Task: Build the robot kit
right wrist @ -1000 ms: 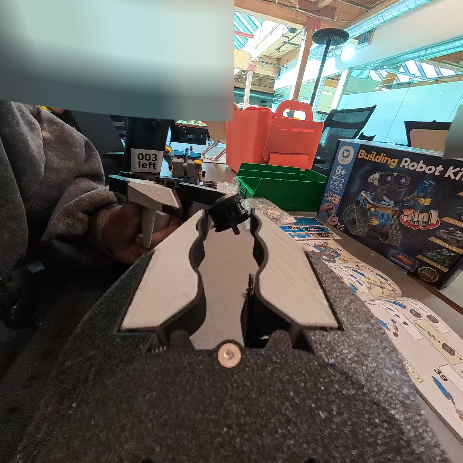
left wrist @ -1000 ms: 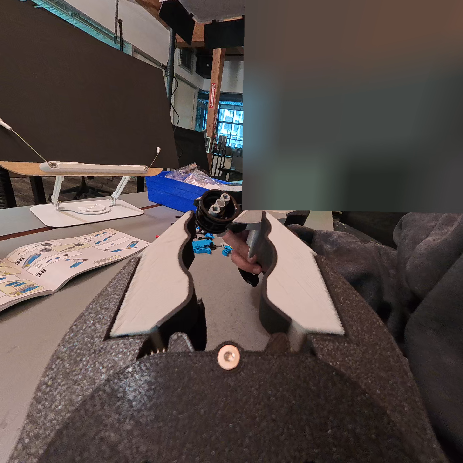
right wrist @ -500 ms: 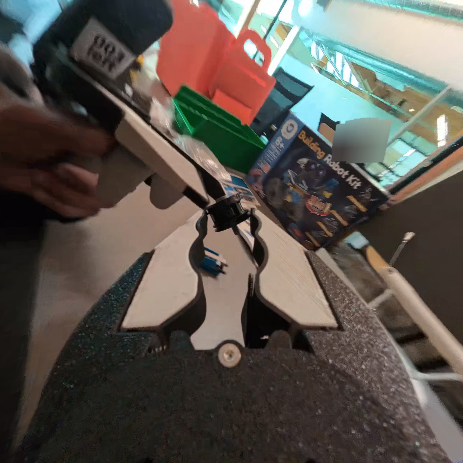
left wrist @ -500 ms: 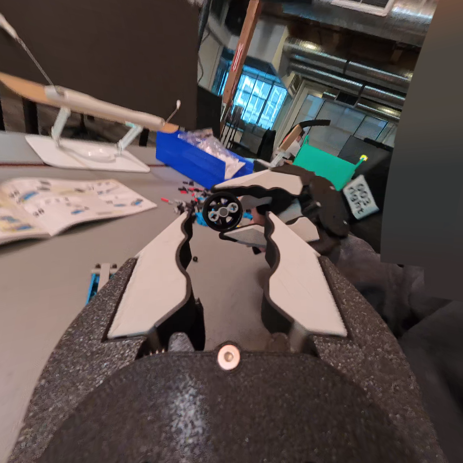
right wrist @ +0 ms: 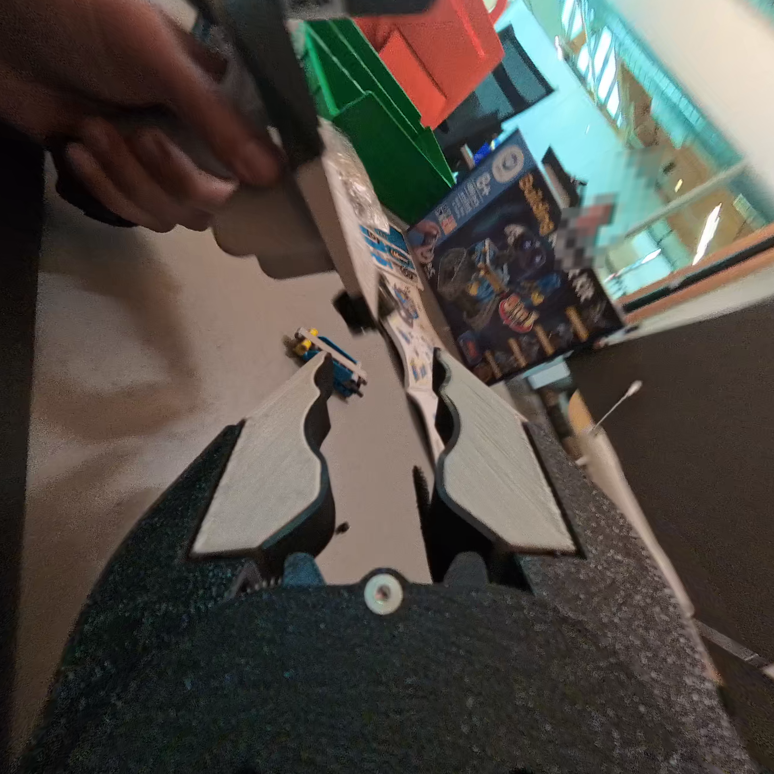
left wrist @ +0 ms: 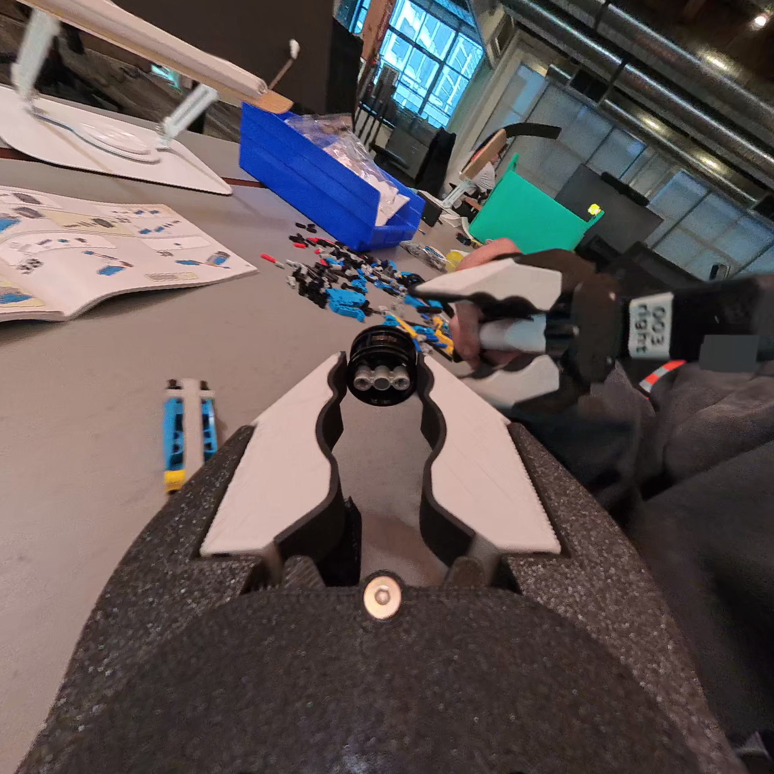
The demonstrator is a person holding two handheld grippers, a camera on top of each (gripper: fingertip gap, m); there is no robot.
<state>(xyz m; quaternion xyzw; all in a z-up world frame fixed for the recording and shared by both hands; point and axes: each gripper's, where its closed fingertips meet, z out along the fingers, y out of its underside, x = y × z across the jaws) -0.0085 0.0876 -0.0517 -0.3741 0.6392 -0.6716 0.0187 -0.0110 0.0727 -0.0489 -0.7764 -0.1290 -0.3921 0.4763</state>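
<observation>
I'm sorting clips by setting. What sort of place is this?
Probably an open-plan office or maker workshop: a grey worktable strewn with small plastic building pieces, a blue parts bin, and exposed ceiling ducts over glass partitions.

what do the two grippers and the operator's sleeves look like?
Both the left gripper and the right gripper have light grey wavy-edged fingers with black inner pads on a speckled black foam-like body, with a silver screw at centre. The right gripper carries a white label. The sleeves are dark grey fleece.

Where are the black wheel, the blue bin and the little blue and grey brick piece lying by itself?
black wheel point(left wrist: 382, 368), left wrist view, on its face with the grey hub.
blue bin point(left wrist: 318, 184), left wrist view, on its long side wall.
blue and grey brick piece point(left wrist: 189, 431), left wrist view, on its grey middle strip.
</observation>
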